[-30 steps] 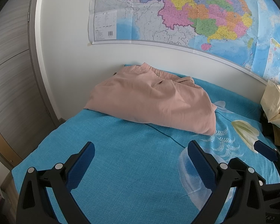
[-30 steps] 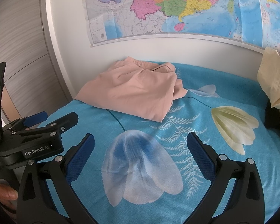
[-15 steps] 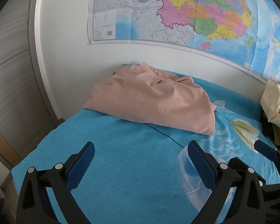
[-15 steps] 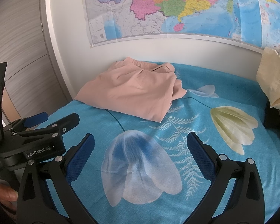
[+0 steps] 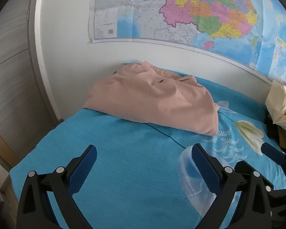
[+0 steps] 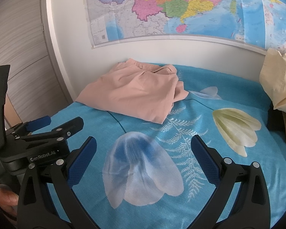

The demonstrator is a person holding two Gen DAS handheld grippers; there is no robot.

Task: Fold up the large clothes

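A folded pink garment (image 5: 152, 99) (image 6: 137, 93) lies at the far left corner of the bed, against the wall. My left gripper (image 5: 143, 150) hovers open over bare blue sheet, well short of the garment, with nothing between its blue pads. My right gripper (image 6: 143, 143) is open too, above a pale printed flower on the sheet, also short of the garment. In the right wrist view the left gripper's body (image 6: 43, 133) shows at the left, held by a hand (image 6: 3, 198).
The bed carries a turquoise sheet (image 5: 124, 152) (image 6: 200, 190) with flower prints. A crumpled cream cloth (image 5: 282, 108) (image 6: 276, 84) is piled at the right edge. A wall map (image 5: 181, 13) hangs above. A grey wardrobe (image 5: 11, 76) stands at the left.
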